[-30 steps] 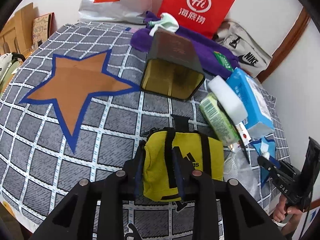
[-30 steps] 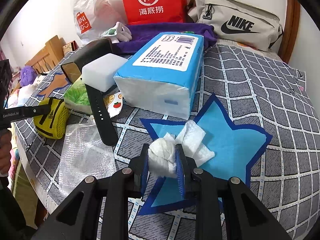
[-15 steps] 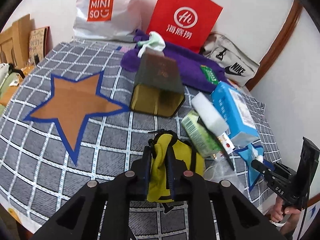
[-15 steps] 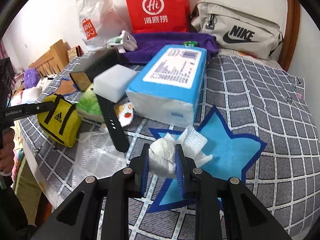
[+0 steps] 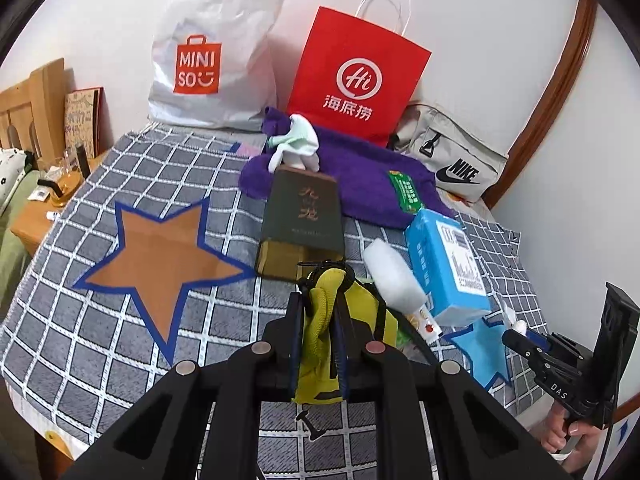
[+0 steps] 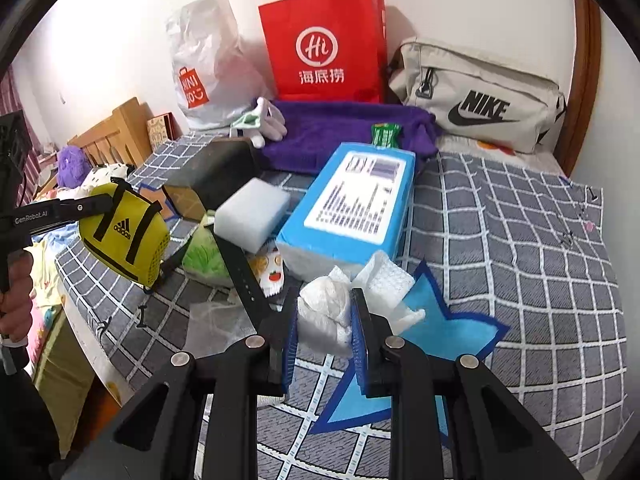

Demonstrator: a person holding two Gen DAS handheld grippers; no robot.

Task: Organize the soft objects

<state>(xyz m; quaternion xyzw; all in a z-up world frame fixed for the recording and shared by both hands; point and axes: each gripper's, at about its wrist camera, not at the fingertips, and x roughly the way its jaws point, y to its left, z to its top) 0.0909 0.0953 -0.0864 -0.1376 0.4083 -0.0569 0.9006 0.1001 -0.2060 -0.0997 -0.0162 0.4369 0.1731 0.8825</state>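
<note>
My left gripper [image 5: 320, 320] is shut on a small yellow adidas bag [image 5: 322, 340], which hangs off the grey checked cloth [image 5: 120, 344]. From the right wrist view the same yellow bag [image 6: 124, 236] dangles in the air at the left. My right gripper [image 6: 324, 320] is shut on a crumpled white tissue wad [image 6: 328, 312] and holds it above a blue star patch [image 6: 448, 328]. An orange star patch [image 5: 160, 264] lies on the cloth left of the left gripper.
A dark open box [image 5: 300, 224], a white sponge block [image 6: 252, 216], a blue tissue pack [image 6: 352, 208], a green packet [image 6: 204, 256] and a black strap [image 6: 244, 280] crowd the middle. Purple towel [image 6: 340, 132], red bag [image 6: 324, 40], Miniso bag [image 5: 208, 52] and Nike pouch [image 6: 480, 100] line the wall.
Both grippers have risen. The left jaws squeezed tighter on the yellow bag and lifted it off the cloth. The tissue wad rose with the right gripper above the blue star.
</note>
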